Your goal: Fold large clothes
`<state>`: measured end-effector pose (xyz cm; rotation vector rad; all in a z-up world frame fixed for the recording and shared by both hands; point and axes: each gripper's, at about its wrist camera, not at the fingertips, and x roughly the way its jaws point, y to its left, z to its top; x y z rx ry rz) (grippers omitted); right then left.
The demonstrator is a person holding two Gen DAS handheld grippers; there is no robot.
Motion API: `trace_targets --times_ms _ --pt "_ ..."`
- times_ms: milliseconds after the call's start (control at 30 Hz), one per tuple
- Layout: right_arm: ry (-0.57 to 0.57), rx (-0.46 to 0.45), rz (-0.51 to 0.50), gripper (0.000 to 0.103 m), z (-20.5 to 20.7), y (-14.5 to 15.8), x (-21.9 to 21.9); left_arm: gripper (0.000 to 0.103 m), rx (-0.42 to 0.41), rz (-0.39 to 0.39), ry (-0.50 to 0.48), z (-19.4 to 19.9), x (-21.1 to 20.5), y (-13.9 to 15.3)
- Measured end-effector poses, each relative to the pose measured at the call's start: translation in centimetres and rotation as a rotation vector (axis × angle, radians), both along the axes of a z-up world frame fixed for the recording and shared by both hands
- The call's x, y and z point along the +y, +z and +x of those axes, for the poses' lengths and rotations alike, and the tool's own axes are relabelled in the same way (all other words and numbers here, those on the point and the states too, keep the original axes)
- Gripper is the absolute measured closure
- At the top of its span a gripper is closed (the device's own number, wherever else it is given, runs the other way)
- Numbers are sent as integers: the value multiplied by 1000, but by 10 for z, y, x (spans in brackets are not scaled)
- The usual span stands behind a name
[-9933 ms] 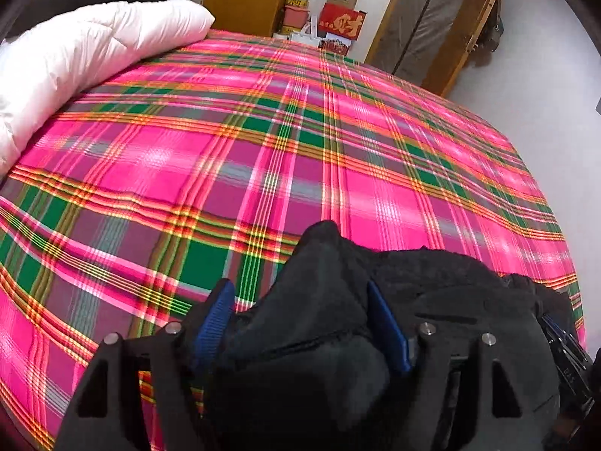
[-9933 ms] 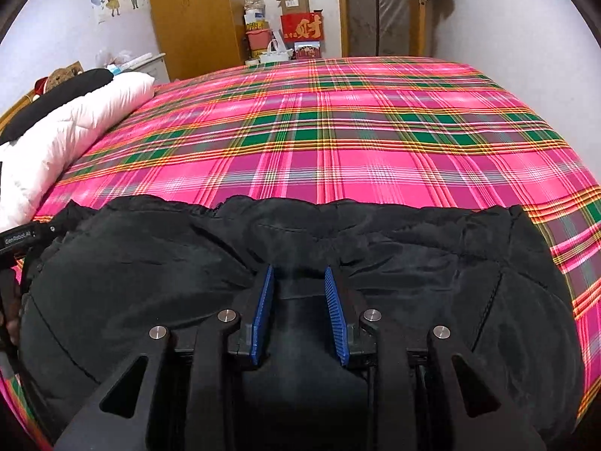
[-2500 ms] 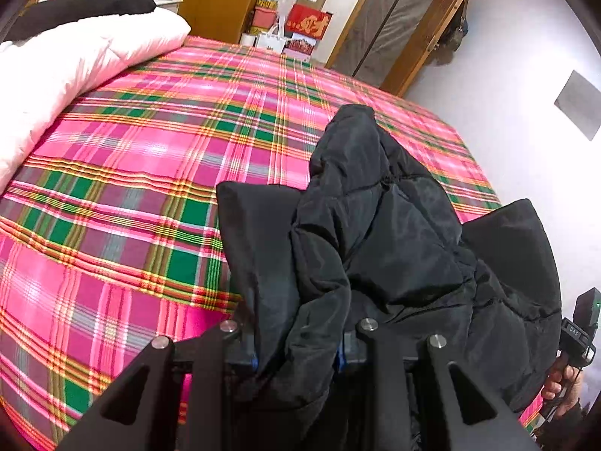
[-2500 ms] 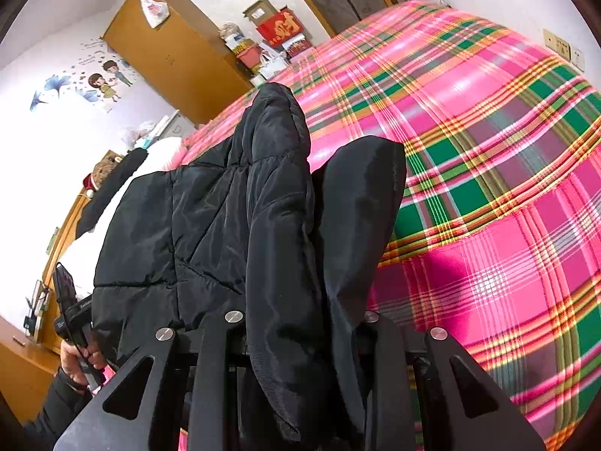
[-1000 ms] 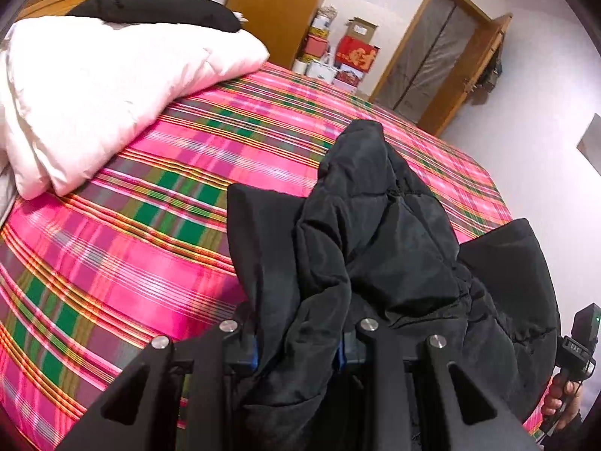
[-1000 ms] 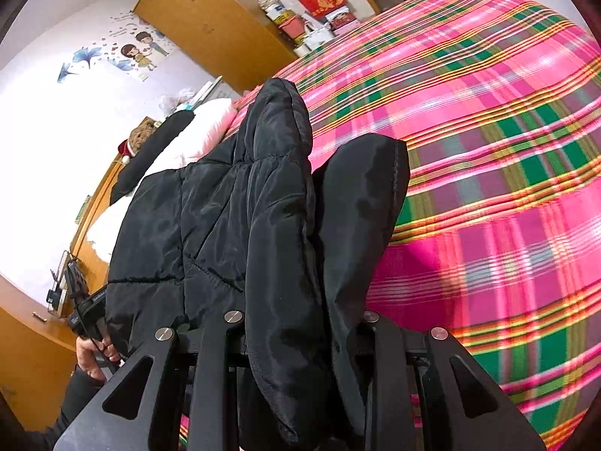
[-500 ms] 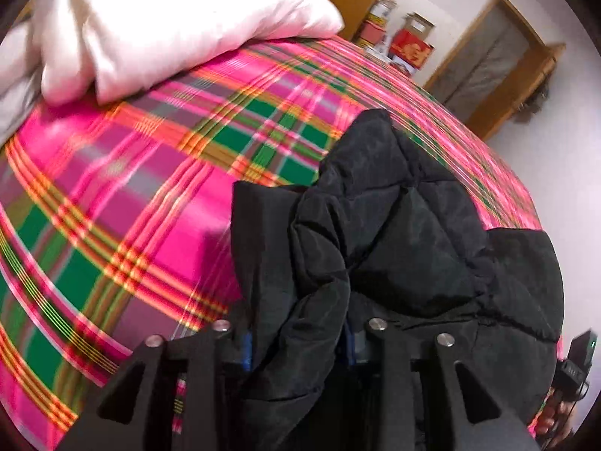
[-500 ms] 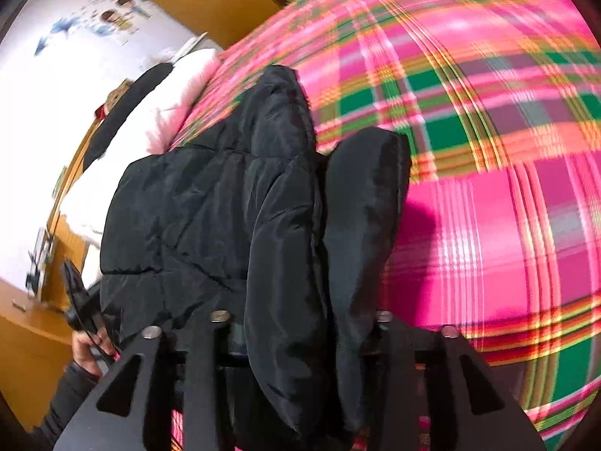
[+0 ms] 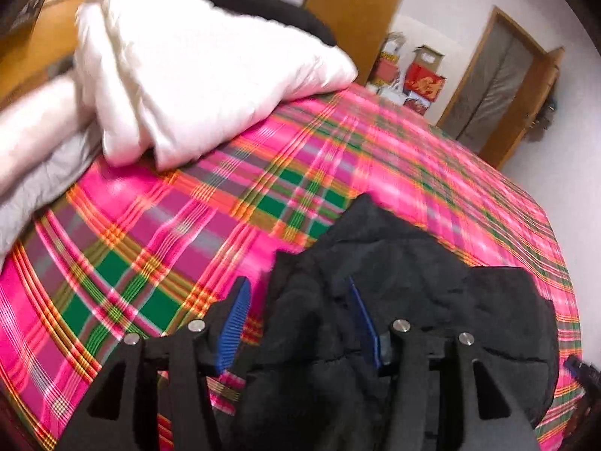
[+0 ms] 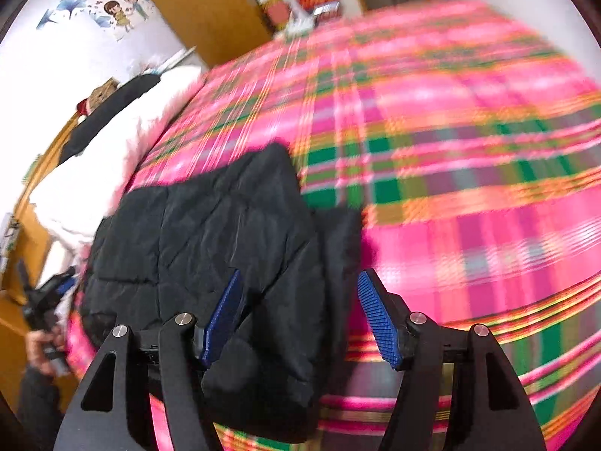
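A black padded jacket [image 9: 413, 293] lies folded on the pink plaid bed cover [image 9: 157, 233]. My left gripper [image 9: 300, 319] is open, its blue pads apart, with a fold of the jacket lying loose between them. In the right wrist view the jacket [image 10: 210, 240] lies in a flat stack on the bed cover [image 10: 469, 188]. My right gripper [image 10: 300, 319] is open and wide, straddling the jacket's near right edge. The other gripper and the hand holding it [image 10: 45, 312] show at the far left edge.
A white quilt [image 9: 195, 75] with a black pillow on top is piled at the head of the bed. A wooden wardrobe [image 9: 353, 11], stacked boxes [image 9: 417, 75] and a door [image 9: 496, 86] stand beyond the bed's far side.
Both grippers have opened and let go of the jacket, which has dropped lower onto the bed. Both views have swung towards the head of the bed and are blurred by motion.
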<state>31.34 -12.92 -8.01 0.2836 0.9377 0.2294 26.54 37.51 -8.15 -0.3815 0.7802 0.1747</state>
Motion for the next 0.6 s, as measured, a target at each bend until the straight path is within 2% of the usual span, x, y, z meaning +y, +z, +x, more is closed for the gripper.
trace_targets --times_ms 133,233,367,500,600 --pt "55 -78 -44 39 7 13 42 47 -44 96 -165 17 -63 18" --pt "100 -100 -77 39 26 3 74 47 -23 176 -233 44 -104 9" --pt "123 -43 -146 39 60 -37 98 44 81 217 -221 77 -112 -38" --pt "105 -7 -149 39 78 -62 95 44 69 213 -191 88 -102 -51" --pt "102 1 -170 39 82 -68 97 44 69 253 -180 90 -108 -55"
